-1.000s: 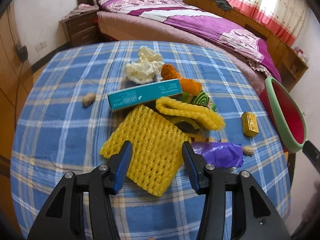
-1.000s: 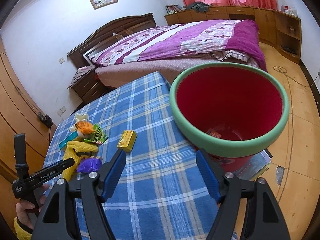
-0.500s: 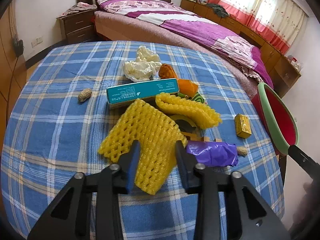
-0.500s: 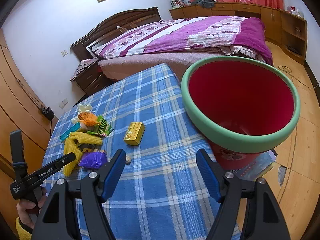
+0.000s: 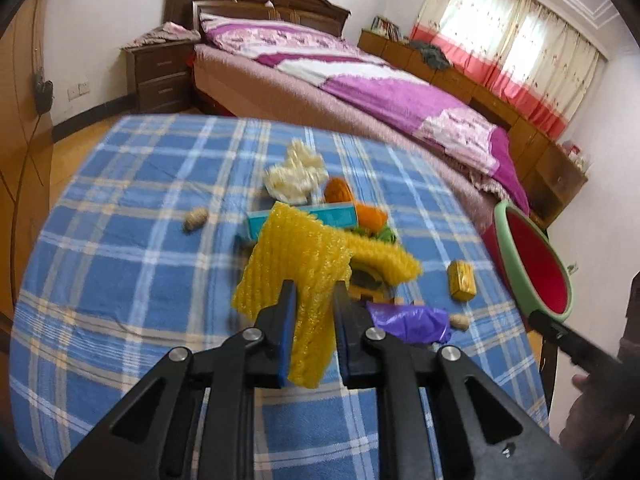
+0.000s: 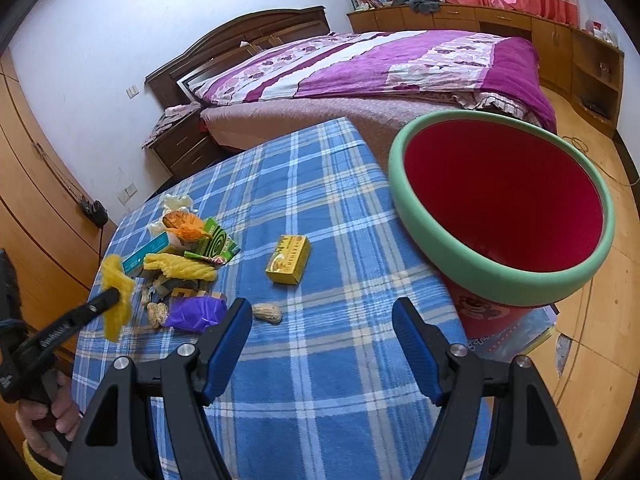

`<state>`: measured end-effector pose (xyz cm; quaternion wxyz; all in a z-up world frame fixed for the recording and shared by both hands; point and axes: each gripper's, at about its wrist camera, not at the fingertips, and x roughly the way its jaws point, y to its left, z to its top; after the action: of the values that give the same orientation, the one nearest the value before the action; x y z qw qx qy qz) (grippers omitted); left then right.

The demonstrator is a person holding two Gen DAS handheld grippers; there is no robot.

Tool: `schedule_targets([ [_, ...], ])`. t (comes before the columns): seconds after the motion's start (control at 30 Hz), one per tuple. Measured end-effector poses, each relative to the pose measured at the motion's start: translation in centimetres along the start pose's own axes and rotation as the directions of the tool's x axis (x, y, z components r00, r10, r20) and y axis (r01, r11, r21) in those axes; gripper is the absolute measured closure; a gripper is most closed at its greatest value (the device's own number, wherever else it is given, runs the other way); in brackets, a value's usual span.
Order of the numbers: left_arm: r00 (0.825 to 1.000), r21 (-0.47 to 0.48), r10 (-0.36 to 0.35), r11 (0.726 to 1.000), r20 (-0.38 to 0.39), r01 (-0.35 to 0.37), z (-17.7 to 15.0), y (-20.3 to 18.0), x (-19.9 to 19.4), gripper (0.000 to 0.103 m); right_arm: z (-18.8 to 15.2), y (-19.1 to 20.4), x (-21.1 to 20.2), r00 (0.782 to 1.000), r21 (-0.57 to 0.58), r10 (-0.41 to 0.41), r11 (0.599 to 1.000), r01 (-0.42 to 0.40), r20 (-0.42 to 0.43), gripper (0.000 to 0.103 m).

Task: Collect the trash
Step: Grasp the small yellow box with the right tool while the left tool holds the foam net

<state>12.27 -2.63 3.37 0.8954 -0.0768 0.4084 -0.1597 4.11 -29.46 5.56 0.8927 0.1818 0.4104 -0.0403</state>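
The left gripper (image 5: 314, 312) has just been closing its jaws, and they are now clamped on a yellow foam net (image 5: 300, 256), the soft mesh sleeve that is put around fruit. The net has a honeycomb pattern of small holes and looks light and spongy. Its near end hangs down between the blue pads, and its far part stands up and bends over in front of the other trash. In the right wrist view the same net (image 6: 116, 294) hangs from the gripper tip at the left, above the blue checked tablecloth (image 6: 320, 380) and not lying on it. Behind the net lies the pile of trash: a teal box (image 5: 304, 218), a second yellow foam net (image 5: 384, 258), an orange peel (image 5: 370, 214), a crumpled white tissue (image 5: 294, 176) at the far side, and a purple wrapper (image 5: 408, 320) at the near right. A small yellow box (image 6: 289, 259) lies alone to the right of the pile, and a peanut (image 6: 267, 313) lies near it. The right gripper (image 6: 322, 340) has its jaws wide apart with nothing between them, above the near part of the cloth. A red bin with a green rim (image 6: 500, 284) stands at the right, just beside the edge of the table.
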Motion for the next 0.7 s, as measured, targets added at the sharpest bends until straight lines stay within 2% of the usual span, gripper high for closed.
schedule_targets([
  [0.27, 0.998, -0.023, 0.033, 0.999, 0.06, -0.031, 2.0, 1.8, 0.4, 0.086, 0.9, 2.6, 2.7, 0.999, -0.039, -0.049, 0.998, 0.049, -0.003, 0.028],
  [0.47, 0.997, -0.042, 0.022, 0.999, 0.071, -0.019, 2.4, 3.6, 1.9, 0.086, 1.9, 4.3, 5.9, 0.995, -0.064, -0.099, 0.993, 0.097, -0.026, 0.03],
  [0.6, 0.998, -0.056, -0.01, 0.998, 0.067, 0.014, 2.9, 4.7, 3.0, 0.086, 2.1, 4.9, 7.4, 0.99, -0.07, -0.135, 0.989, 0.132, -0.048, 0.044],
  [0.7, 0.997, -0.041, -0.027, 0.999, 0.077, 0.03, 3.4, 5.0, 3.3, 0.086, 2.2, 5.3, 8.1, 0.984, -0.071, -0.167, 0.984, 0.163, -0.056, 0.05],
])
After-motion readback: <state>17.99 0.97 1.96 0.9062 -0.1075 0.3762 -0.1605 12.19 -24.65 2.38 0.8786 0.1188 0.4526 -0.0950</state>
